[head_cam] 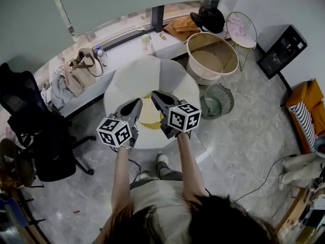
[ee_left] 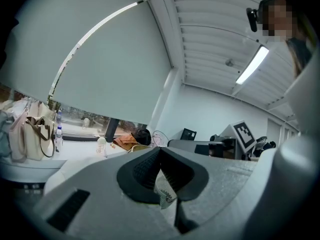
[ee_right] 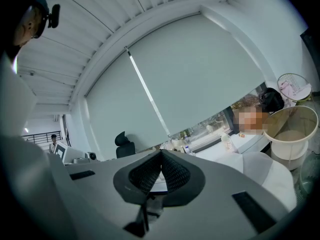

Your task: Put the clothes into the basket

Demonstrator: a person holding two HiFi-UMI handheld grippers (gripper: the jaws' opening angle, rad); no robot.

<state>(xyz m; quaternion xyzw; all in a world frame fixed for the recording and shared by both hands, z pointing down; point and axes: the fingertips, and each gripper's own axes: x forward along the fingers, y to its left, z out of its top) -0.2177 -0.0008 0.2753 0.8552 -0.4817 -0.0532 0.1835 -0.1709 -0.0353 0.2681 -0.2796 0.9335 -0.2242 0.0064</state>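
Observation:
A white and grey garment (head_cam: pixel 147 78) is spread over the round white table (head_cam: pixel 147 139), with a yellow piece (head_cam: pixel 150 114) showing at its near edge. My left gripper (head_cam: pixel 136 104) and right gripper (head_cam: pixel 155 96) sit side by side at that near edge. Each is shut with a pinch of pale fabric (ee_left: pixel 163 190) between its pads. The white cloth (ee_right: pixel 265 171) trails off past the right gripper (ee_right: pixel 160 176). The big beige round basket (head_cam: pixel 213 59) stands on the floor beyond the table to the right, also in the right gripper view (ee_right: pixel 292 134).
A green wire bin (head_cam: pixel 218 100) stands right of the table, below the basket. A black office chair (head_cam: pixel 43 141) is on the left. Bags (head_cam: pixel 81 70) lie on the window bench; a wire chair (head_cam: pixel 241 28) and black box (head_cam: pixel 282 50) stand at back right.

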